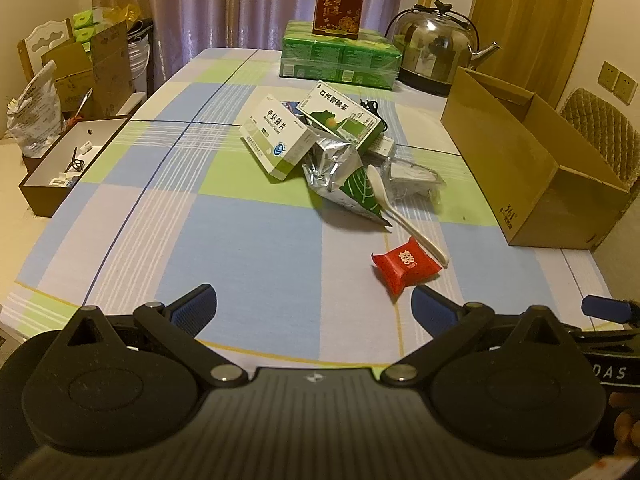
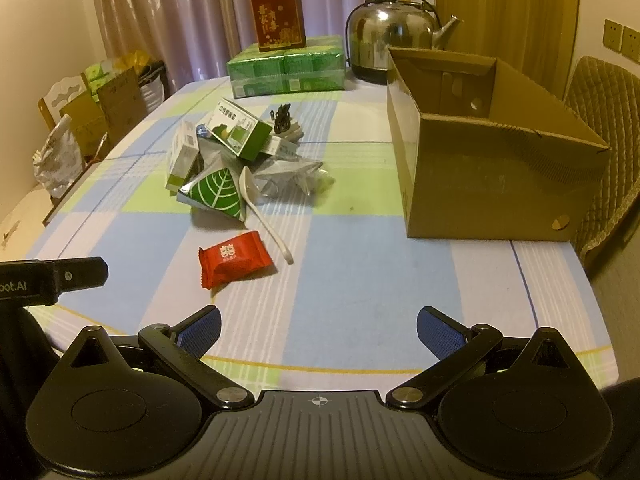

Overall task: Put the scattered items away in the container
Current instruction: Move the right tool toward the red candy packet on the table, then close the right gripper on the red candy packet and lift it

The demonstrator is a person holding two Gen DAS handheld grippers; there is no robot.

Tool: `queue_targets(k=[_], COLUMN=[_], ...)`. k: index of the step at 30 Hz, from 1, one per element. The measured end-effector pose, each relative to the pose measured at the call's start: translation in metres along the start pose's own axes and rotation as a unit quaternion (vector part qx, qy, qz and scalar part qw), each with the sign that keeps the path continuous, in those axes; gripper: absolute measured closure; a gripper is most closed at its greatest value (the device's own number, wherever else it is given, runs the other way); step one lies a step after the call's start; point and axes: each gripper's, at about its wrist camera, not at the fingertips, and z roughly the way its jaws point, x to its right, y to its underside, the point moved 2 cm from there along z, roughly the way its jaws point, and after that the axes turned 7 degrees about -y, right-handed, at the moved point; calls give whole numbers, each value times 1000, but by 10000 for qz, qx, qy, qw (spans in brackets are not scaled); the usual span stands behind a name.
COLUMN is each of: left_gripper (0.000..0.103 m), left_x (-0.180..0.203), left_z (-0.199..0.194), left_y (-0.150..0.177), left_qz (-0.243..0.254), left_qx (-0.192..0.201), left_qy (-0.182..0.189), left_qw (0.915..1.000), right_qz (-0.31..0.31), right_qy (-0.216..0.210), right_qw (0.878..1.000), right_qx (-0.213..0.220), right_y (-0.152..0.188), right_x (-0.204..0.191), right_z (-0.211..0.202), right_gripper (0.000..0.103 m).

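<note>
We hold both grippers low over the desk [image 2: 360,280], left gripper [image 1: 314,310] and right gripper [image 2: 319,330] with fingers spread wide and empty. The red candy packet [image 2: 234,258] lies nearest, beside the white spoon [image 2: 262,212]; the cardboard box [image 2: 492,168] stands open to the right.

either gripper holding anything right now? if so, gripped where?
Nothing held. Left gripper and right gripper are both open over the tablecloth; the red packet and white spoon lie untouched ahead.
</note>
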Motion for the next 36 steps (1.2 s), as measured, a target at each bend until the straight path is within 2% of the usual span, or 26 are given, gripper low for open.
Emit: queue_targets(k=[8, 13, 19, 27, 29, 31, 36], left_gripper=[1, 1, 1, 1, 1, 1, 1], left_x=[-8, -14, -22, -18, -17, -15, -15], left_z=[1, 8, 27, 50, 54, 58, 72], left_y=[-4, -9, -23, -49, -56, -62, -71], left_qz=[66, 150, 237, 426, 435, 383, 215], left_qx=[81, 98, 152, 191, 224, 231, 163], left_qy=[-53, -3, 50, 167, 221, 277, 321], left_qw=[9999, 9998, 9996, 9988, 9986, 9986, 9991], right_qz=[-126, -335, -832, -1172, -1213, -1292, -1389], right_qy=[-32, -326, -512, -742, -790, -824, -864], right_qw=[9999, 9989, 9952, 9903, 9895, 9882, 9864], right_qx=[-37, -43, -96, -39, -36, -85, -184], right_y=[1, 0, -5, -17, -19, -21, -23], right_x=[-2, -8, -22, -34, -36, -38, -41], right_z=[4, 13, 38, 74, 83, 91, 110], right_gripper=[2, 2, 2, 2, 4, 18, 24])
